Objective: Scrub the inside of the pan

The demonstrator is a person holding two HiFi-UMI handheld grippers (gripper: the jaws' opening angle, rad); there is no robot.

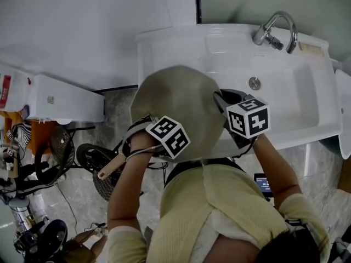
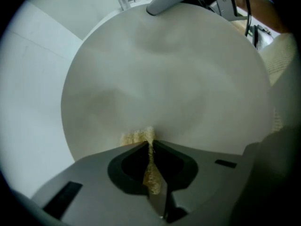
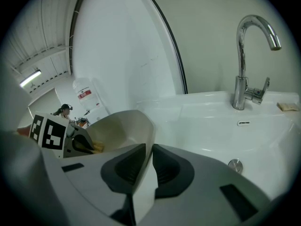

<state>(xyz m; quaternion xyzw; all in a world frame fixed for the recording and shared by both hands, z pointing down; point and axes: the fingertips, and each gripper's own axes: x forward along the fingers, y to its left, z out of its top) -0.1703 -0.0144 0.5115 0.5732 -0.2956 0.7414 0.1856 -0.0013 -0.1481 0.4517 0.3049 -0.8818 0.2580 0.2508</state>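
Broadly, the white sink (image 1: 307, 103) takes up the upper right of the head view, set against a pale wall. A chrome tap (image 1: 277, 29) stands at its back edge, and a round metal drain fitting (image 1: 254, 83) is seen on its back wall below the tap.

The beige pan (image 1: 175, 103) is held in the air at the sink's front left corner, tilted, just ahead of the person's chest. A wooden handle (image 1: 112, 166) sticks out from its lower left side. In the left gripper view the pan's smooth, pale inside fills nearly the whole frame.

The right gripper (image 3: 149, 147) is clamped on the pan's rim at the side nearer the sink. The thin rim is seen edge-on, with the two jaws pressed against it from either side. Its marker cube (image 1: 248, 116) shows at the pan's right edge.

The left gripper (image 2: 149, 142) is set against the pan's lower left part, with its own cube (image 1: 170, 137) lying over the pan in the head view. Its jaws are drawn together on a yellow scourer (image 2: 141, 136), which is pinched flat between them. The scourer's frayed tip is pressed against the pan's inner surface, just past the jaw ends.

A dark fan (image 1: 96, 163) is seen on the grey floor to the left.
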